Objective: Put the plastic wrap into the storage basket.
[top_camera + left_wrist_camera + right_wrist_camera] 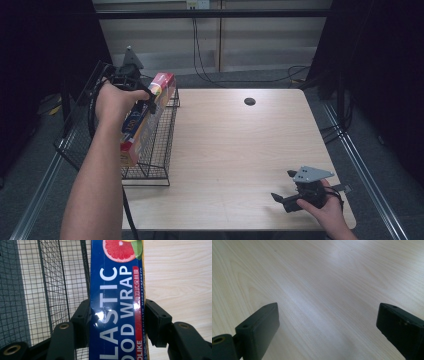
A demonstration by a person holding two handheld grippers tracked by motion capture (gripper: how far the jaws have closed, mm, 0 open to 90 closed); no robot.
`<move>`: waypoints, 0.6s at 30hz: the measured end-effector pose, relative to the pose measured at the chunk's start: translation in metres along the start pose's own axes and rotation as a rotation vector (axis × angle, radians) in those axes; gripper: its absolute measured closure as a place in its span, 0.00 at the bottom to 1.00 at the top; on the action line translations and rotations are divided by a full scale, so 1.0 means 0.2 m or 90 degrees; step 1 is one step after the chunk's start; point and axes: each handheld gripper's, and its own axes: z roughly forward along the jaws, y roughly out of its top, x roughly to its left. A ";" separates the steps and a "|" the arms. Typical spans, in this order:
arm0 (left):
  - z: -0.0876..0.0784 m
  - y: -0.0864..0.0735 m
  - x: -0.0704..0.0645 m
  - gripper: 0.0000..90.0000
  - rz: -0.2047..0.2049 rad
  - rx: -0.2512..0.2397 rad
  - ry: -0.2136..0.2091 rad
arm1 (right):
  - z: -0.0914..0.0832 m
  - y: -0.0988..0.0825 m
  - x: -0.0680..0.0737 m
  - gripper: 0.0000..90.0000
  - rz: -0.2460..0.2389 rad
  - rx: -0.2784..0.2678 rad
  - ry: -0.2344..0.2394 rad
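A long blue plastic-wrap box with a grapefruit picture is held lengthwise over the right wall of a black wire basket. My left gripper is shut on the box near its middle. In the left gripper view the box runs up between the two black pads, which press on both its sides, with the basket mesh to the left. Near the table's front right corner my right gripper rests open with nothing between its jaws. Bare wood lies ahead of it in the right gripper view.
The light wooden table has a round cable hole near its far edge. The basket stands on the table's left side, partly past the edge. Cables hang at the back wall, and metal rails run along the floor on both sides.
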 end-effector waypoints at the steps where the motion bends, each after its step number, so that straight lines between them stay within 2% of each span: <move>1: 0.00 0.00 0.00 0.51 -0.001 -0.001 0.002 | 0.00 0.00 0.00 0.05 0.000 0.000 0.000; 18: -0.03 -0.03 0.10 0.51 -0.023 -0.007 0.008 | 0.01 0.00 0.00 0.05 0.000 0.001 -0.002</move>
